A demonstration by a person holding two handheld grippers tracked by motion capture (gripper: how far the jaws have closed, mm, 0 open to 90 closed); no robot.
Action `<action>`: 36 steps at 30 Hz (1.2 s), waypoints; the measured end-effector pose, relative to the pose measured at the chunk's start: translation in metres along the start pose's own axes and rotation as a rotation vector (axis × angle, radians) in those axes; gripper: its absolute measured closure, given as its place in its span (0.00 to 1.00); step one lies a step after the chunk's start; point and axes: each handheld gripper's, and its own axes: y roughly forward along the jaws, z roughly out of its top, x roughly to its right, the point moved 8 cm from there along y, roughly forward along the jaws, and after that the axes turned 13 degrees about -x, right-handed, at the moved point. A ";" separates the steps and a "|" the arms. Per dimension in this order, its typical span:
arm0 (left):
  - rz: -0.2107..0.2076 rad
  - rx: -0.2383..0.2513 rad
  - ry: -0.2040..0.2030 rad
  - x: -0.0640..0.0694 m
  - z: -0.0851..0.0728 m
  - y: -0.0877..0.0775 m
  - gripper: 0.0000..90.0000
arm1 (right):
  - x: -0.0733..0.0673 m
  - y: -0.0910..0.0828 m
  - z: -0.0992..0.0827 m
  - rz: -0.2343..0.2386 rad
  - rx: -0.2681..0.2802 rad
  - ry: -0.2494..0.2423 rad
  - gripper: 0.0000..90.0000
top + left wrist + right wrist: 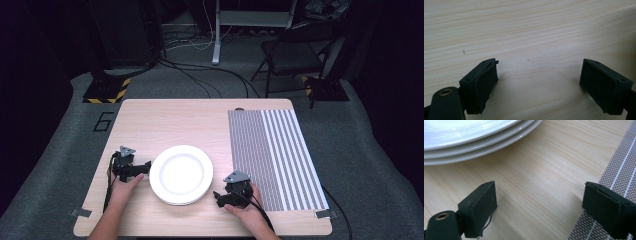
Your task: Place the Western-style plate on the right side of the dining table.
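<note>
A stack of three white plates [181, 174] sits on the wooden table [165, 120], near its front middle. My left gripper [141, 168] rests on the table just left of the stack, jaws wide apart; in the left gripper view [539, 82] only bare wood lies between them. On the other side of the stack, my right gripper [220, 196] stands by its front edge, also open. The right gripper view [539, 205] has the plate rims [474, 137] at the top left and nothing between the jaws.
A grey striped placemat [272, 155] covers the table's right part; its edge [619, 175] lies under my right jaw. Beyond the table stand a folding chair [295, 50], a white stand [216, 30] and floor cables. Tape marks the table's front corners.
</note>
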 end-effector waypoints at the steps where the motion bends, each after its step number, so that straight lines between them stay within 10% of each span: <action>1: 0.000 0.000 0.000 0.000 0.000 0.000 0.16 | 0.000 0.000 0.000 -0.001 0.001 0.014 0.15; 27: 0.005 -0.013 -0.024 0.002 -0.001 -0.002 0.17 | -0.001 0.000 0.000 -0.012 0.004 0.017 0.16; 36: -0.015 -0.059 -0.055 0.005 -0.004 -0.012 0.44 | 0.011 -0.011 0.002 -0.028 0.003 0.075 0.38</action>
